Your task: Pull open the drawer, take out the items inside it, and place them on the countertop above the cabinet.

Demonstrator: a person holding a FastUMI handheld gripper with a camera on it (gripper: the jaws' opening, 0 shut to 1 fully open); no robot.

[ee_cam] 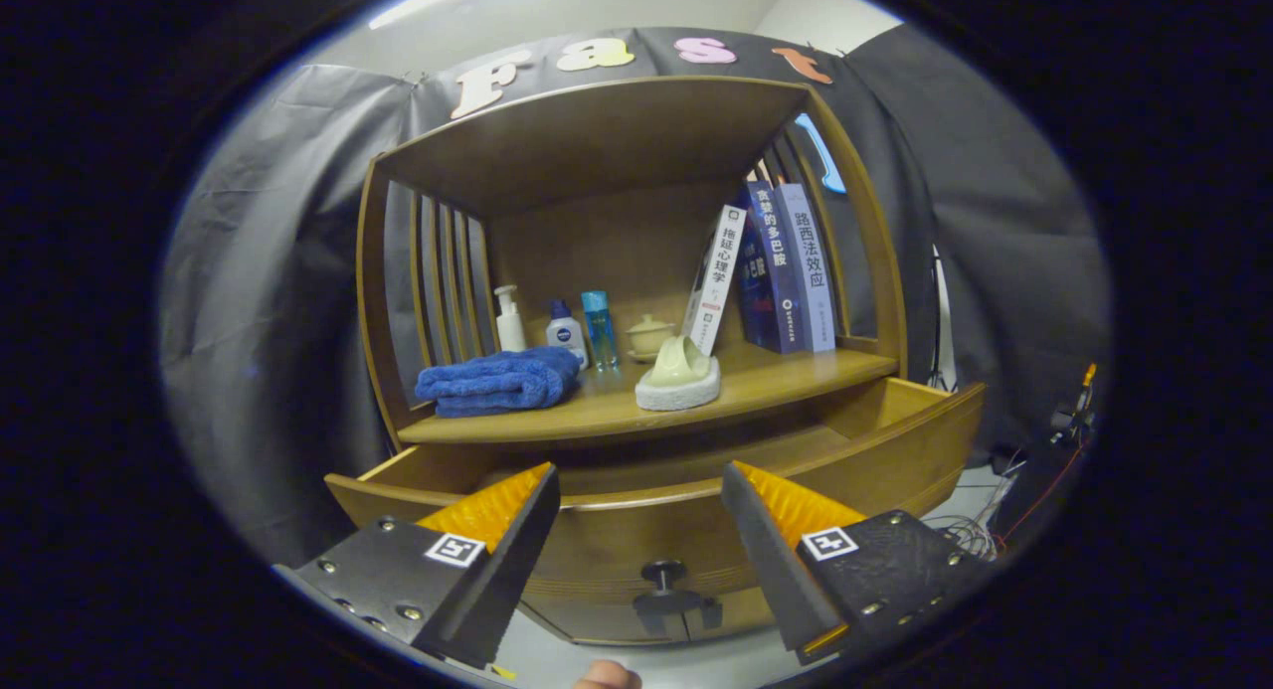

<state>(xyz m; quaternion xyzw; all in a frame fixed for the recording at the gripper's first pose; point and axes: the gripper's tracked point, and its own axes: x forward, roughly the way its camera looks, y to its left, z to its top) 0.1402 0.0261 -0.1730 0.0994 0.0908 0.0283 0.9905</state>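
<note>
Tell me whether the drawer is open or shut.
Open: the drawer stands pulled out from under the countertop, its inner side walls showing. The gripper has its fingers spread apart, holding nothing, above the knob.

The gripper (641,490) is held level with its two fingers (517,530) spread wide apart and pressing on nothing, and the tip of a person's finger (607,677) shows just below and between them.
</note>
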